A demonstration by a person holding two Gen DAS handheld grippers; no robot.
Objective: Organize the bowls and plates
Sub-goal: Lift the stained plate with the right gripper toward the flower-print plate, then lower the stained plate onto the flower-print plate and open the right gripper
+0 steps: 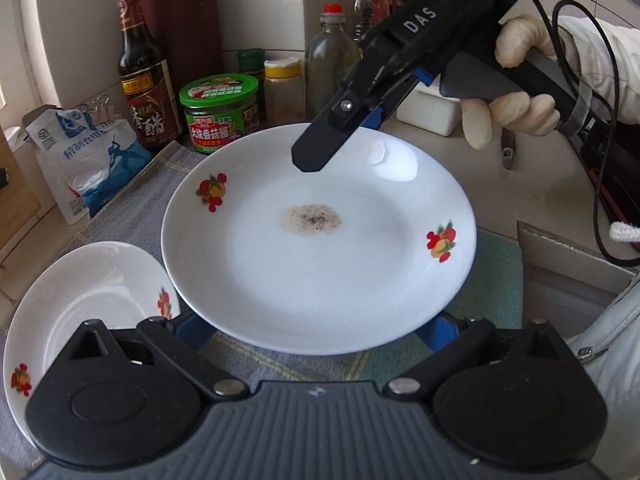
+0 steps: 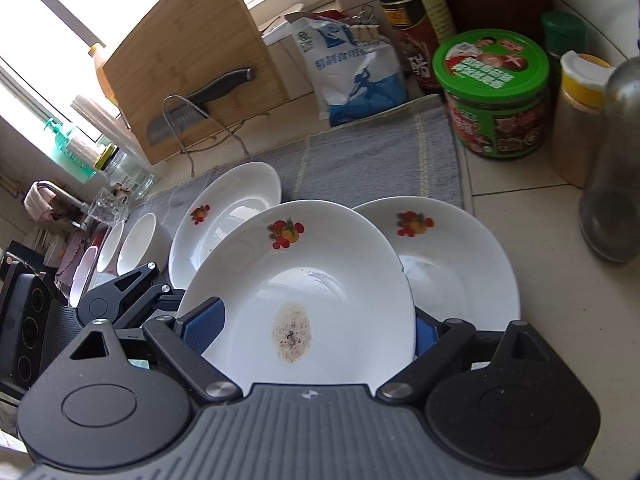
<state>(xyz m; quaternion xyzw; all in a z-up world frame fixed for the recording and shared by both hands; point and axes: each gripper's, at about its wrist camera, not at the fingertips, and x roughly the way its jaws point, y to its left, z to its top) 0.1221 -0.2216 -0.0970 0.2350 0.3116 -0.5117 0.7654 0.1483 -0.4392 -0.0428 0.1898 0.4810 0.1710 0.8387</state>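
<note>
My right gripper [image 1: 316, 156] pinches the far rim of the stained plate [image 1: 320, 240], at about one o'clock on its edge in the left wrist view; one black finger lies on top of the rim and a blue pad shows just beneath it, so the tongs are clamped on the plate. My gloved right hand [image 1: 516, 92] squeezes the handle. The plate carries a brown speckled stain [image 1: 312, 220] near its middle and fruit prints at ten and three o'clock. My left gripper [image 1: 316, 330] sits at the near edge, at six o'clock; its blue pads flank the rim from below, well apart, and I cannot tell whether they touch it. A second plate [image 1: 88, 304] rests on the grey cloth [image 1: 132, 208] at eight o'clock. From the right wrist view the stained plate fills the space between my fingers, with one plate behind it at eleven o'clock [image 2: 228, 208] and another at two o'clock [image 2: 452, 264], both partly hidden. White bowls [image 2: 140, 244] stand at nine o'clock. A green-lidded jar [image 2: 492, 92] and a vinegar bottle [image 1: 144, 76] stand behind.
</note>
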